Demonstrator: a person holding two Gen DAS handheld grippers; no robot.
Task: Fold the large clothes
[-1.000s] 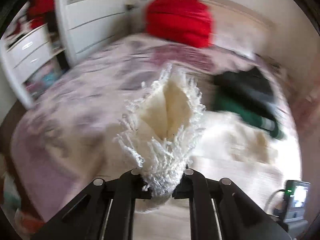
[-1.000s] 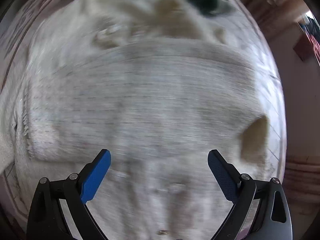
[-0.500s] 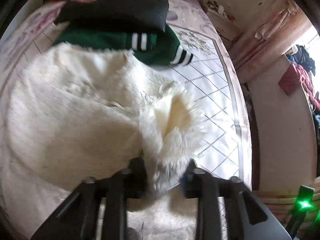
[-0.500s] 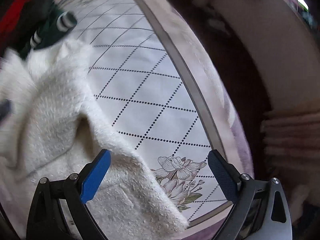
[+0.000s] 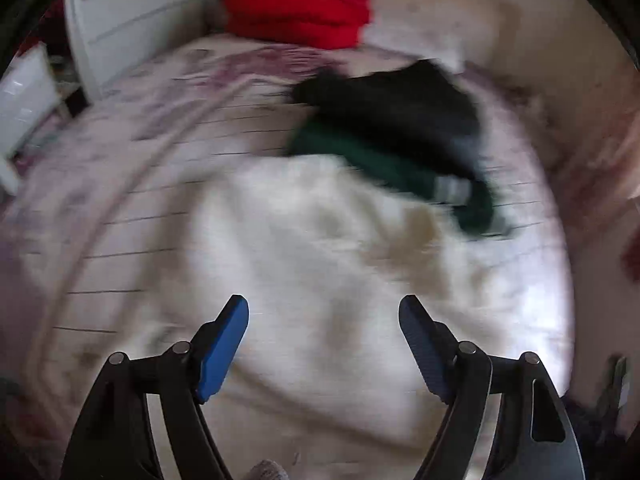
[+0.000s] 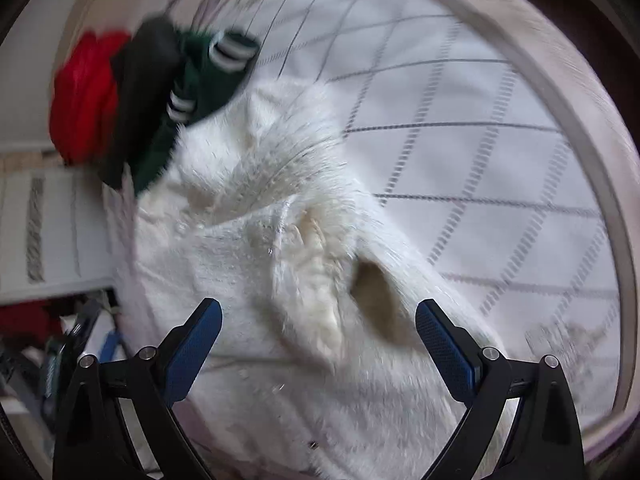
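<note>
While the white fluffy garment (image 5: 320, 264) lies spread on the bed (image 5: 132, 184) just beside the green sweater (image 5: 384, 168), the left tongs (image 5: 324, 320), just opened, and the right tongs (image 6: 319, 322) hang spread and empty above it.

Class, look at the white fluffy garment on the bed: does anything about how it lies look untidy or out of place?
Yes. The white fluffy garment lies rumpled, not flat, with a sleeve opening gaping. Its far edge touches the dark green striped garment in the right wrist view, crowding the fold.
</note>
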